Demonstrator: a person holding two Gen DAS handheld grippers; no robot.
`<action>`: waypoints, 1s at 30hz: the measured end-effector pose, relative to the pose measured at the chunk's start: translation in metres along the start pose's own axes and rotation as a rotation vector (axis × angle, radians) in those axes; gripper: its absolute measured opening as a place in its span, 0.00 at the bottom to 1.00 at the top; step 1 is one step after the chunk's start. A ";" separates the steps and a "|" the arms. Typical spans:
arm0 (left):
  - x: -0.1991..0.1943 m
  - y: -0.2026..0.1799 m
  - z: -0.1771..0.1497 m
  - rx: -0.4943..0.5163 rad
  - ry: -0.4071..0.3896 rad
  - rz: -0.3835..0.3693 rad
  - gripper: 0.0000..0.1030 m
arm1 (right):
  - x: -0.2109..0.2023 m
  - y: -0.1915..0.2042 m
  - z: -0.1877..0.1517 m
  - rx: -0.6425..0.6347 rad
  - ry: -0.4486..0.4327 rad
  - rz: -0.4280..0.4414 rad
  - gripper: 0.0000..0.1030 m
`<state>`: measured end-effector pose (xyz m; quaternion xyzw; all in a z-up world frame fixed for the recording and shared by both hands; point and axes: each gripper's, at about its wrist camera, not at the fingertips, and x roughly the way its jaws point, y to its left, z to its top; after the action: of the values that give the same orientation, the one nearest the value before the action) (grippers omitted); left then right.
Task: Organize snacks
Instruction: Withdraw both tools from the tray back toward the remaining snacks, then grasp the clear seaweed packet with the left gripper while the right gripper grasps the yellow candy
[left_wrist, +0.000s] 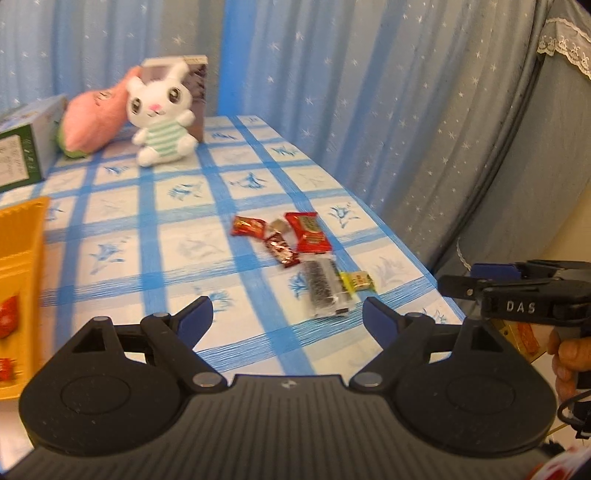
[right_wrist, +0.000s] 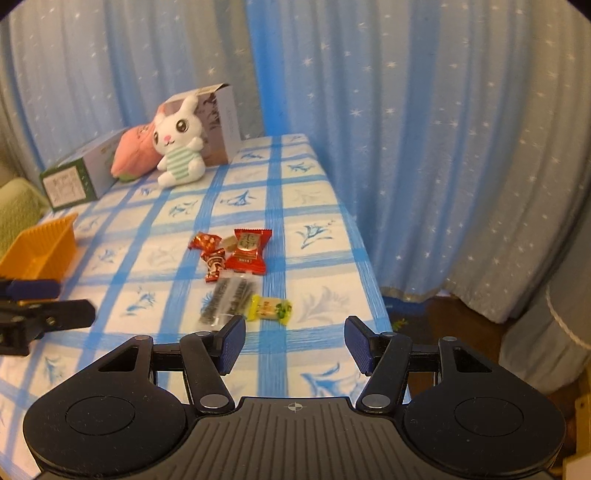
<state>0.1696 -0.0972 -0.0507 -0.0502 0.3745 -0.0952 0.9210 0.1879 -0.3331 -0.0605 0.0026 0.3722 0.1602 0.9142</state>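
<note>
Several wrapped snacks lie in a loose cluster on the blue checked tablecloth: a red square packet (left_wrist: 308, 232) (right_wrist: 247, 252), small red candies (left_wrist: 248, 226) (right_wrist: 205, 242), a clear pack of dark sticks (left_wrist: 327, 287) (right_wrist: 227, 300) and a yellow candy (left_wrist: 357, 281) (right_wrist: 269, 309). An orange tray (left_wrist: 23, 254) (right_wrist: 40, 251) at the left holds red snacks (left_wrist: 7, 315). My left gripper (left_wrist: 288, 319) is open and empty, just short of the clear pack. My right gripper (right_wrist: 294, 341) is open and empty, near the yellow candy; it also shows in the left wrist view (left_wrist: 480, 278).
A white plush rabbit (left_wrist: 162, 114) (right_wrist: 181, 147), a pink plush (left_wrist: 94, 122), a green-and-white box (left_wrist: 27, 147) (right_wrist: 79, 173) and a grey box (right_wrist: 221, 125) stand at the table's far end. Blue starred curtains (left_wrist: 369, 92) hang behind and right. The table's right edge (right_wrist: 373, 266) drops off.
</note>
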 end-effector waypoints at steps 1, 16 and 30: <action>0.009 -0.003 0.001 0.004 0.007 -0.003 0.81 | 0.006 -0.003 0.000 -0.015 0.009 0.008 0.58; 0.130 -0.030 0.007 0.071 0.101 -0.068 0.57 | 0.077 -0.027 -0.009 -0.163 0.063 0.112 0.58; 0.101 0.009 -0.017 0.109 0.130 0.002 0.35 | 0.121 -0.004 -0.001 -0.376 0.060 0.190 0.58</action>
<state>0.2296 -0.1099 -0.1327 0.0068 0.4280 -0.1174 0.8961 0.2694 -0.3017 -0.1436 -0.1377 0.3609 0.3123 0.8679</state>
